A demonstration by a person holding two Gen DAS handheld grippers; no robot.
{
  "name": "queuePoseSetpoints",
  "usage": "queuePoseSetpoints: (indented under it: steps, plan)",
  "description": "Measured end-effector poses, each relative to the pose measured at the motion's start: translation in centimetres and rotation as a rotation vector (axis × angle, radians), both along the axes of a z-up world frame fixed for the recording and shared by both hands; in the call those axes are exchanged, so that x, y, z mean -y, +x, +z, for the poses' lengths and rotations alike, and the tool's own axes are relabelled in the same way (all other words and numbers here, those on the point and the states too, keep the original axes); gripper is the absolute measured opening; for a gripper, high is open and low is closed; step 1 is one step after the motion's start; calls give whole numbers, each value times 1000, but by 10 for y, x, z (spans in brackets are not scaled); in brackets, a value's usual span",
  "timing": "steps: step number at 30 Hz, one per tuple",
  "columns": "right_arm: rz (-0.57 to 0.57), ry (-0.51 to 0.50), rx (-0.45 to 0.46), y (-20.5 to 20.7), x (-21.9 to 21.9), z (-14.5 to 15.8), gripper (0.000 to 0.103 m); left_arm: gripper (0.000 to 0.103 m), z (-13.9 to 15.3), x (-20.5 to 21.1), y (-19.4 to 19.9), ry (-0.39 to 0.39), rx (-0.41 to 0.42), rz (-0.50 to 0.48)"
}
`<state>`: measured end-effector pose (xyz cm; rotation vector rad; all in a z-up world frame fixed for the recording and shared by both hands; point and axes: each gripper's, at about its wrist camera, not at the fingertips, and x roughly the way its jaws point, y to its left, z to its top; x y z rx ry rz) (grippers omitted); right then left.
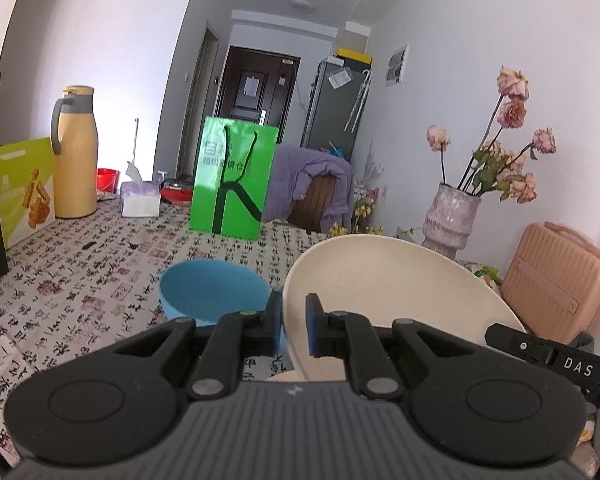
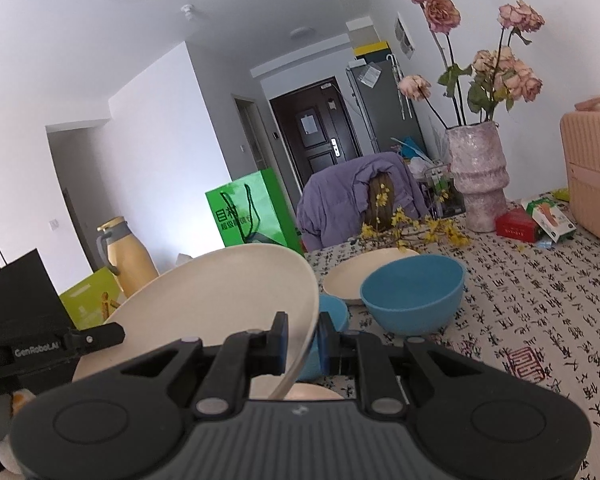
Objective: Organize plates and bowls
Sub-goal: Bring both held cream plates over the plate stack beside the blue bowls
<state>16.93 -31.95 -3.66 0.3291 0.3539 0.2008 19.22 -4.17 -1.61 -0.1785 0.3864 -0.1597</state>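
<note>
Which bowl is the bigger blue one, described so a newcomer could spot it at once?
In the right wrist view, start at the pink vase of dried roses on the patterned tablecloth. In front of it sits the cream plate, and the big blue bowl stands just before that plate. Unlike the small blue bowl, it is wider and fully visible.

Big bowl [image 2: 412,294] before second plate [image 2: 352,276], on table [image 2: 540,320].

I read "DAS" in white letters on the black arm of my right gripper [image 1: 556,356], seen from the left wrist. From the right wrist, "GenRoboLA" stands in white on my left gripper [image 2: 60,346], its end cut off. The green paper bag [image 1: 234,178] carries pale Chinese characters, too blurred to read. The tablecloth [image 2: 540,320] is printed with black calligraphy and red seal stamps, not legible.
</note>
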Motion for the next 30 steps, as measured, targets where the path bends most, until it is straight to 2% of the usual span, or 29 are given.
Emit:
queuePoseSetpoints:
  steps: [17,30]
  plan:
    - [-29,2,-82,9,12,-30,15,11,-33,13,13,20,-84,-33]
    - [-35,7,-115,12,19,-42,15,11,-44,19,18,28,-111,-49]
